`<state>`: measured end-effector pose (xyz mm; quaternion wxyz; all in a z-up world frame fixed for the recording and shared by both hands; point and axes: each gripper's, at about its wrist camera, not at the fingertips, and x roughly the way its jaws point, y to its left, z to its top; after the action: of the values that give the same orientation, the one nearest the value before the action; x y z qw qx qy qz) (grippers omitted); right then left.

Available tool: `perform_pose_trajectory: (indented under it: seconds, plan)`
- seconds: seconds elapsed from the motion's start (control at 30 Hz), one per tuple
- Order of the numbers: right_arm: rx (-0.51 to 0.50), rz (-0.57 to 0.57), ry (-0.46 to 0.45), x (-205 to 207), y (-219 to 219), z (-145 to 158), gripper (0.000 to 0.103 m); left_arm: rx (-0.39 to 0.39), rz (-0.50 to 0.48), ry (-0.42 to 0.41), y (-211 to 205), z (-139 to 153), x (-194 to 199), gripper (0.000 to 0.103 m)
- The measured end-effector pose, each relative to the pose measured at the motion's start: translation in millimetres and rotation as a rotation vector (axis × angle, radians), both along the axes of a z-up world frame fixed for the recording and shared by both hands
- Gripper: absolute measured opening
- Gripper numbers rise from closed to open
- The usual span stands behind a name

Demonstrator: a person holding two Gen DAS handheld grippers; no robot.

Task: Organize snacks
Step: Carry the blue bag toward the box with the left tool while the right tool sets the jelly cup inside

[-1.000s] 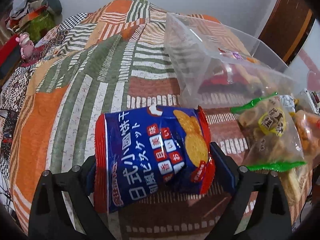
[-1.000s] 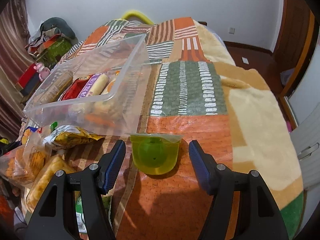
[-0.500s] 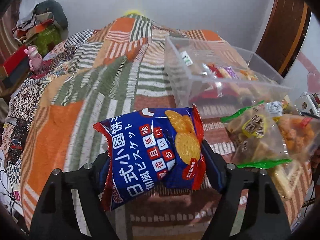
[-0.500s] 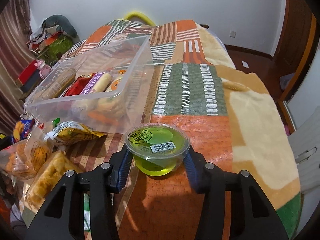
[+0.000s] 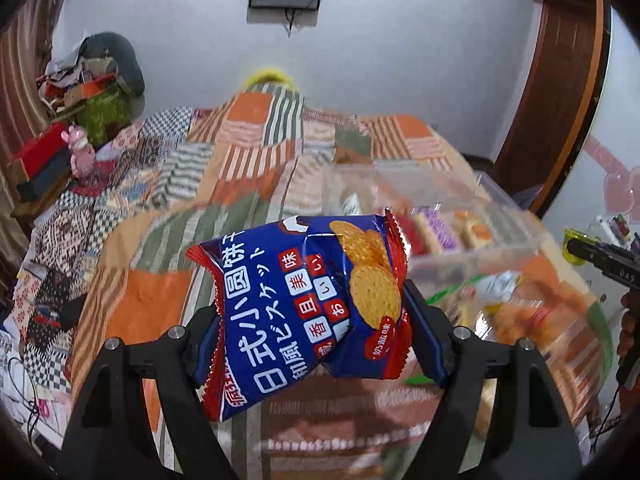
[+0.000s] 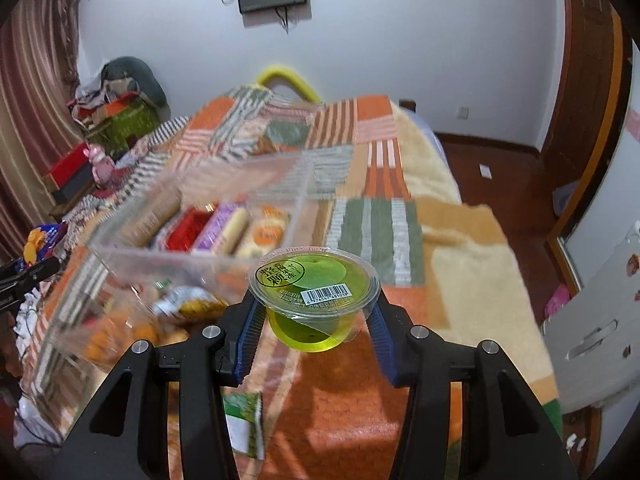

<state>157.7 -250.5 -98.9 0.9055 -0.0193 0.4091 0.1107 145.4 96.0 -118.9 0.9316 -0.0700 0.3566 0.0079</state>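
My left gripper (image 5: 316, 340) is shut on a blue biscuit bag (image 5: 304, 300) with red ends, held above the patchwork blanket. My right gripper (image 6: 314, 334) is shut on a green jelly cup (image 6: 314, 292) with a sealed lid, lifted off the bed. A clear plastic bin (image 6: 192, 256) with several wrapped snacks inside lies left of the cup; it also shows in the left wrist view (image 5: 476, 248), right of the bag. The right gripper with the cup shows at the right edge of the left wrist view (image 5: 576, 246).
Loose snack bags (image 6: 132, 328) lie on the bed in front of the bin, also seen in the left wrist view (image 5: 532, 320). A green packet (image 6: 244, 424) lies under the right gripper. A white chair (image 6: 600, 320) stands right of the bed. Clutter (image 5: 80, 120) piles at far left.
My right gripper closed on the jelly cup and lifted it off the blanket. My left gripper rose with the biscuit bag, so the bin now sits lower and farther right in its view.
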Motion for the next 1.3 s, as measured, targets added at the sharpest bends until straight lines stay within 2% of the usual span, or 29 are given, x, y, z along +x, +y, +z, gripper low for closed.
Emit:
perform_pose_trajectory:
  seconds: [0.3,0.5,0.6,0.8,0.97,1.3]
  plan:
    - [0.031,0.039,-0.074,11.2,21.1,21.8,0.045,0.017,-0.065,-0.097,-30.4,41.0,24.2,0.078]
    - [0.050,0.067,-0.085,22.1,37.8,20.7,0.045,0.017,-0.111,-0.108,-50.4,45.4,43.4,0.078]
    - [0.057,0.078,-0.080,28.9,45.7,16.9,0.045,0.026,-0.109,-0.098,-59.4,38.9,55.9,0.078]
    - [0.056,0.092,-0.051,43.8,57.0,4.2,0.045,-0.009,-0.116,-0.036,-69.2,19.5,83.7,0.078]
    - [0.021,0.120,-0.011,59.1,68.9,-10.6,0.045,-0.027,-0.140,0.007,-78.0,6.1,105.8,0.078]
    - [0.018,0.119,0.083,77.7,72.5,-40.7,0.045,-0.020,-0.190,0.081,-94.0,-21.5,132.3,0.079]
